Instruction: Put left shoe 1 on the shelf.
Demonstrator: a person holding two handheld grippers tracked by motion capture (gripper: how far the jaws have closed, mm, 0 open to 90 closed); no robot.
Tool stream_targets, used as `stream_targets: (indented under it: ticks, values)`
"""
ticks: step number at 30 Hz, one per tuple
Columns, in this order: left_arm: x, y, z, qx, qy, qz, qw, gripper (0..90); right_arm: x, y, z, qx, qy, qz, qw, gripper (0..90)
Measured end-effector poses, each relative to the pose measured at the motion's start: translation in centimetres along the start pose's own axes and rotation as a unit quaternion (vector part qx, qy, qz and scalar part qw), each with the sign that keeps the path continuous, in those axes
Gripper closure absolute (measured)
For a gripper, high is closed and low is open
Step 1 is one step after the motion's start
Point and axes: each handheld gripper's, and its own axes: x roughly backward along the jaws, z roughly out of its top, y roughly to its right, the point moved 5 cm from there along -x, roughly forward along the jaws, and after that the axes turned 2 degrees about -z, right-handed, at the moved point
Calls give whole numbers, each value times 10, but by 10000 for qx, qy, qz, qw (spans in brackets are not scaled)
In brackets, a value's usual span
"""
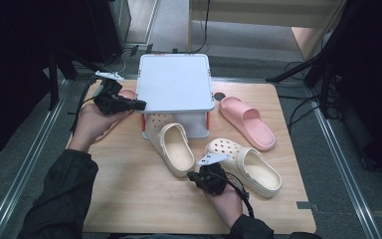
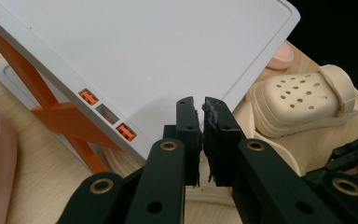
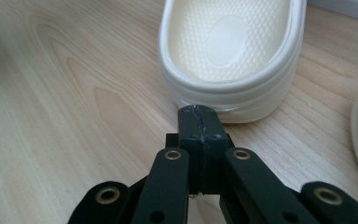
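Nearest the camera in the high view, the right gripper (image 1: 195, 175) rests low on the wooden surface (image 1: 129, 194), its jaws clenched on nothing, their tips just short of the heel of the cream clog (image 3: 230, 51) whose toe lies under the white shelf rack (image 1: 175, 82). Across the surface the left gripper (image 1: 140, 105) sits at the rack's left edge, jaws nearly clenched with a thin gap and nothing between them. Another cream clog (image 1: 248, 167) lies right of the right gripper, a pink slide (image 1: 246, 122) beyond it.
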Motion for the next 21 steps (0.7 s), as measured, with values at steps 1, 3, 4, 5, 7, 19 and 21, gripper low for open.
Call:
stream_targets:
  ticks: [1,3,4,5,7,19,21]
  values:
    - [0,0,0,0,4,-6,10000,844,-2,0,1,-7,13,4,10000,900]
    - [0,0,0,15,7,-20,10000,845,-4,-1,4,-10,35,47,10000,900]
    - [0,0,0,17,7,-26,10000,845,-5,-2,5,-6,56,41,10000,900]
    - [0,0,0,18,6,-28,10000,845,-6,-4,7,-20,65,61,10000,900]
    - [0,0,0,30,11,-52,10000,843,-7,-7,11,18,108,114,9999,900]
    - [0,0,0,29,3,-4,10000,838,-28,-17,45,78,186,181,9996,900]
    - [-1,0,0,21,1,-9,10000,839,-35,-16,50,-5,224,291,9993,900]
